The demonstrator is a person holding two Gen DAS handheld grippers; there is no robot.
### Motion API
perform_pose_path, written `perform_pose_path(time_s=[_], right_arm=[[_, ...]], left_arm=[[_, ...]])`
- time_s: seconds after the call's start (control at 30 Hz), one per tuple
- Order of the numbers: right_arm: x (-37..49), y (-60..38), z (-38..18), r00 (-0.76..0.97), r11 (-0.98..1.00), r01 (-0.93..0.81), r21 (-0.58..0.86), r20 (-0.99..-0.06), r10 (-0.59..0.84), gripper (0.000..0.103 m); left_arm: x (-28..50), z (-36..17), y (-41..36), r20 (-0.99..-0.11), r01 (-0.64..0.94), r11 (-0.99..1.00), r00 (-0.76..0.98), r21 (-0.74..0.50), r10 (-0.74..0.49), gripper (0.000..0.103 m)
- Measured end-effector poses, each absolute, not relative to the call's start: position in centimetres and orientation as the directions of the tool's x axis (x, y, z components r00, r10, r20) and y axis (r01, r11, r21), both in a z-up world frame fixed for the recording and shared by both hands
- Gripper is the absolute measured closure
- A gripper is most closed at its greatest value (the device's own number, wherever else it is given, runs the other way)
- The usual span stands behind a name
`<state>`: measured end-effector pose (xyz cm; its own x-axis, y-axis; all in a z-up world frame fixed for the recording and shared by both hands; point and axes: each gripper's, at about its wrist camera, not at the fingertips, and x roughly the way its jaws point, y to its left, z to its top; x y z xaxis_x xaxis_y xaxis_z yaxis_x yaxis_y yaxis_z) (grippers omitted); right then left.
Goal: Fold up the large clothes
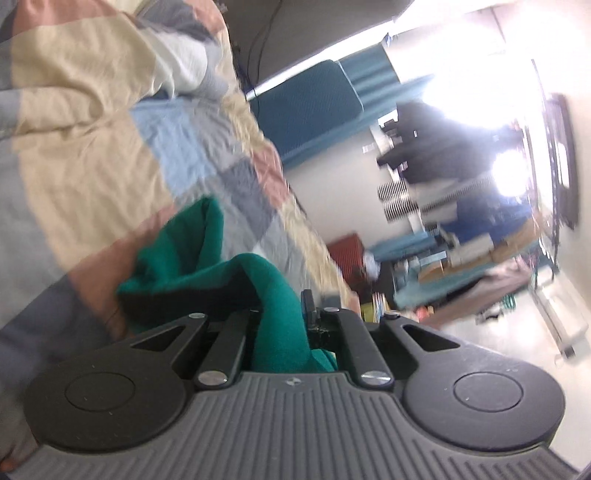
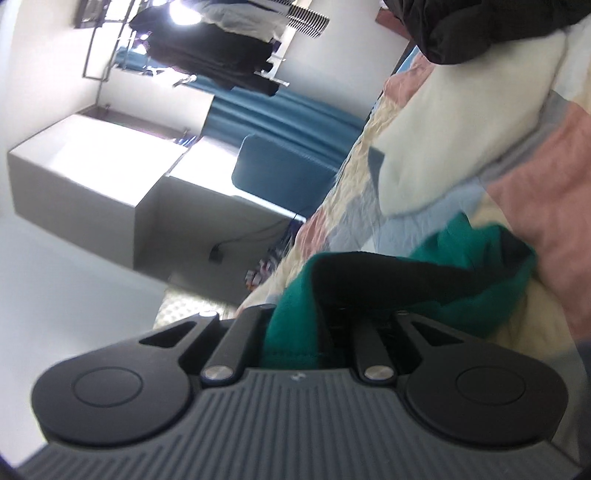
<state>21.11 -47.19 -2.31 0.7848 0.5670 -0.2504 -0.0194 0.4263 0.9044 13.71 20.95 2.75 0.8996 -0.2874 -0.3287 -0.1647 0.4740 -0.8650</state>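
A green garment with a black band (image 1: 273, 291) is bunched in my left gripper (image 1: 284, 314), which is shut on it; the cloth covers the fingertips. The same green and black garment (image 2: 369, 280) is held in my right gripper (image 2: 325, 321), also shut on it with the fingertips hidden by the fabric. The garment hangs close over a bed with a patchwork quilt (image 1: 110, 147) of beige, pink, grey and light blue squares, which also shows in the right wrist view (image 2: 461, 129). Both views are tilted and blurred.
A dark garment (image 2: 480, 26) lies on the quilt at the top right. A teal chair (image 1: 310, 107) and teal curtain (image 2: 280, 114) stand by the bed. Dark clothes hang on a rack (image 1: 424, 140). A white cabinet (image 2: 92, 166) stands at the left. Cluttered shelves (image 1: 461, 258) line the far wall.
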Motion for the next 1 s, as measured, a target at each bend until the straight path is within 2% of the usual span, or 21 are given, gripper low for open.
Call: perform_pose_path(time_s=[0.2, 0.4, 0.53, 0.73, 0.93, 0.97, 1.0], right_arm=[[28.7, -47.2, -5.8, 0.824, 0.415, 0.082, 0.906, -0.296, 0.483, 0.089], [34.5, -46.9, -12.7, 0.809, 0.442, 0.167, 0.881, -0.379, 0.450, 0.088], [36.8, -46.7, -16.6, 0.802, 0.403, 0.196, 0.894, -0.383, 0.459, 0.088], [38.7, -47.2, -18.2, 0.782, 0.420, 0.200, 0.885, -0.402, 0.476, 0.088], [38.1, -47.1, -18.7, 0.801, 0.412, 0.172, 0.895, -0.371, 0.471, 0.087], [38.2, -46.8, -18.4, 0.804, 0.416, 0.168, 0.894, -0.368, 0.467, 0.086], [37.8, -46.7, -18.1, 0.807, 0.419, 0.163, 0.893, -0.365, 0.464, 0.085]], left_arm=[[21.0, 0.3, 20.7, -0.311, -0.185, 0.502, 0.934, -0.845, -0.179, 0.095], [28.4, -3.6, 20.6, -0.357, -0.212, 0.590, 0.924, -0.779, -0.139, 0.095], [32.3, -7.8, 21.0, -0.395, -0.253, 0.560, 0.907, -0.789, -0.146, 0.095], [36.1, -11.2, 21.1, -0.437, -0.267, 0.585, 0.884, -0.766, -0.168, 0.095], [36.5, -10.1, 20.3, -0.461, -0.259, 0.650, 0.873, -0.715, -0.159, 0.095], [36.3, -9.9, 20.0, -0.463, -0.257, 0.660, 0.873, -0.706, -0.155, 0.092], [36.0, -9.5, 19.8, -0.469, -0.261, 0.673, 0.871, -0.693, -0.146, 0.083]])
